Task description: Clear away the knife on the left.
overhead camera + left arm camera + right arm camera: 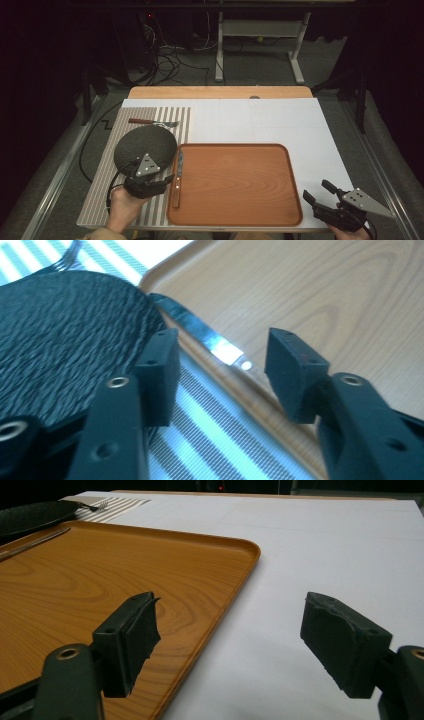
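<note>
A dark round plate (145, 145) lies on the striped placemat (100, 195), left of a wooden tray (235, 210). A knife (177, 181) with a wooden handle rests along the tray's left rim. Behind the plate lies a fork (150, 121). My left gripper (167, 180) sits at the plate's near edge, beside the knife handle. In the left gripper view it (222, 360) is open, with nothing between its pads; the knife blade (200, 335) and plate (65, 340) lie just beyond. My right gripper (316, 190) hovers open at the tray's near right corner, empty in the right gripper view (230, 630).
A white mat (280, 120) covers the table behind and to the right of the tray. The table's wooden far edge (220, 92) borders a dark floor with cables and a desk frame. The tray's floor (100, 570) is bare wood.
</note>
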Action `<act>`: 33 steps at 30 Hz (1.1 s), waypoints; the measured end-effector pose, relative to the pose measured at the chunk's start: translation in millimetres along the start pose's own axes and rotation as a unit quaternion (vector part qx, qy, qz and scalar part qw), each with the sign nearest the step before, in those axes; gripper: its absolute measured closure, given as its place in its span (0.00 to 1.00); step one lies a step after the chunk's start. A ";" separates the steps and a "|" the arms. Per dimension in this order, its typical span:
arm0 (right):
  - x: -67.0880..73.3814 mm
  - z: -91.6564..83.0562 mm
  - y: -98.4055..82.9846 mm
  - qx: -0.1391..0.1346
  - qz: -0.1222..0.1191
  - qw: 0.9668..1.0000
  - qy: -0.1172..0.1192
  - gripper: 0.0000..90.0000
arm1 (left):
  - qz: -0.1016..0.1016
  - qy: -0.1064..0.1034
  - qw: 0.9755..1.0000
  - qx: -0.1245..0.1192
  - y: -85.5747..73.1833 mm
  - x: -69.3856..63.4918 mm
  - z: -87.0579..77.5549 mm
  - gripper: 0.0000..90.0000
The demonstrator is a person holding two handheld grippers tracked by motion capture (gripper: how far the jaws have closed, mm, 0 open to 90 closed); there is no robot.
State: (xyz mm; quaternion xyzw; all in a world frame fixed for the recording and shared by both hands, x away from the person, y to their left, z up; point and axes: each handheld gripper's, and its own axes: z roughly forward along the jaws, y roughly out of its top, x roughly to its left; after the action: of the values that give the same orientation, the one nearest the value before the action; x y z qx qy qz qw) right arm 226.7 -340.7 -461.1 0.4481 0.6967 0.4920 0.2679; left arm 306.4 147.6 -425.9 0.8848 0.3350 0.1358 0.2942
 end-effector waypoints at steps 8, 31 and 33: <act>0.0 -0.3 0.1 -0.002 0.000 1.000 -0.002 0.26 | -0.017 0.021 0.999 -0.045 -20.0 7.9 -20.1 0.46; -1.4 -1.1 -0.1 -0.004 0.004 1.000 -0.010 0.26 | -0.084 0.052 0.988 -0.119 -79.4 33.0 -45.2 0.39; -1.4 -0.8 0.0 -0.002 0.007 1.000 -0.011 0.26 | -0.104 0.065 0.984 -0.133 -84.9 34.3 -46.6 0.39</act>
State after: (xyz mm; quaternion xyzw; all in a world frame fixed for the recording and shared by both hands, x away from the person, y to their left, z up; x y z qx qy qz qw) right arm 226.8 -342.3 -461.0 0.4580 0.6896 0.4903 0.2727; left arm 267.9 241.8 -439.5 0.7874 0.4227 0.2047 0.3993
